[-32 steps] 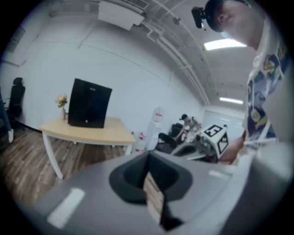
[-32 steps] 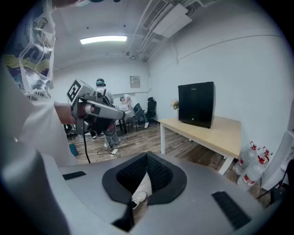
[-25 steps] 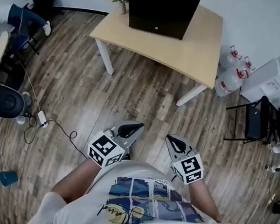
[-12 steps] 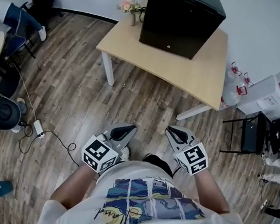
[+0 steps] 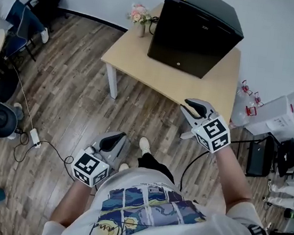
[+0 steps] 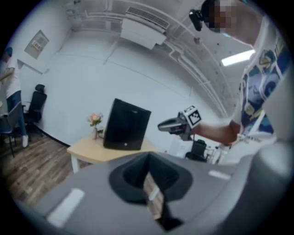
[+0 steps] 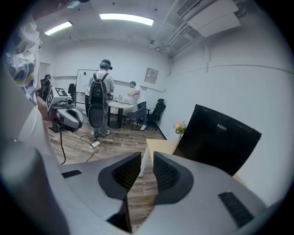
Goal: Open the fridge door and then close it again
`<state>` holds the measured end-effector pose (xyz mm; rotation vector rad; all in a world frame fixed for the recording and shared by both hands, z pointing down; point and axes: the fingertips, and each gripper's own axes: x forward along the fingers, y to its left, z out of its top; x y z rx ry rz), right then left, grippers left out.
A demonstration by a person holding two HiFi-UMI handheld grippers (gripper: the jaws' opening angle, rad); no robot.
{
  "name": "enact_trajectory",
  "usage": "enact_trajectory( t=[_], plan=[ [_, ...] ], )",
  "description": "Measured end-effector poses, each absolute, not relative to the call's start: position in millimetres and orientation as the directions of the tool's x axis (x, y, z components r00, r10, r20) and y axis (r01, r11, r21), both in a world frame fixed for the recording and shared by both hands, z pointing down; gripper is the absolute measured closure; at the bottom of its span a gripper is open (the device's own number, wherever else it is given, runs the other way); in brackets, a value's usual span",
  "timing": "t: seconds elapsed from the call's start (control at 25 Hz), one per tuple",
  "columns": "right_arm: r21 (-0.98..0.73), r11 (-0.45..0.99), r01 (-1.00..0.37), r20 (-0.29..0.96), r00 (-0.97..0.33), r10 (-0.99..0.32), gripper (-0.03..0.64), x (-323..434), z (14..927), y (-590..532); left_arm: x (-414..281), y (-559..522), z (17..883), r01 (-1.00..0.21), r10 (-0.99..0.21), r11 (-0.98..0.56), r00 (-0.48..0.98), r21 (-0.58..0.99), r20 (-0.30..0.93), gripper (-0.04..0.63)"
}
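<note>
A black mini fridge [image 5: 196, 29] stands with its door closed on a light wooden table [image 5: 158, 75] at the top of the head view. My right gripper [image 5: 193, 111] is raised in front of the table's near edge, well short of the fridge, its jaws nearly together with nothing between them. My left gripper [image 5: 112, 141] hangs low over the wood floor beside my body, also shut and empty. The fridge [image 6: 126, 126] appears ahead in the left gripper view, beyond my left gripper [image 6: 149, 176]. It lies to the right of my right gripper [image 7: 147, 160] as fridge [image 7: 216, 142].
A small vase of flowers [image 5: 140, 16] sits on the table left of the fridge. Water bottles [image 5: 243, 108], a white box [image 5: 276, 118] and a black chair [image 5: 260, 156] stand to the right. A cable [image 5: 46, 147] trails on the floor at left. People [image 7: 100, 101] stand far back.
The fridge and table have come nearer in the head view. My right gripper has risen forward toward the table, and my left gripper has dropped back and to the left.
</note>
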<state>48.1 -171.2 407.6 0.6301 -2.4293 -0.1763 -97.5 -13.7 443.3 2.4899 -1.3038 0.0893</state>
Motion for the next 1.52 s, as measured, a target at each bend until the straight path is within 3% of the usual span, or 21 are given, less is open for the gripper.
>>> enact_trajectory(
  t=[0.64, 0.96, 1.52],
  plan=[
    [0.563, 0.81, -0.167, 0.52, -0.69, -0.504, 0.546, -10.0, 288.2, -448.0, -109.7, -120.8, 423.7, -0.915, -0.9, -0.331, 0.38, 0.232, 0.212, 0.588],
    [0.604, 0.796, -0.05, 0.59, -0.643, -0.488, 0.525, -50.1, 289.0, -516.9, -109.2, -145.6, 425.8, -0.937, -0.917, -0.268, 0.32, 0.227, 0.239, 0.588],
    [0.629, 0.777, 0.024, 0.675, -0.513, -0.531, 0.537, -78.3, 310.4, -561.5, -126.8, -148.3, 435.1, -0.953, -0.938, -0.18, 0.241, 0.243, 0.251, 0.588]
  ],
)
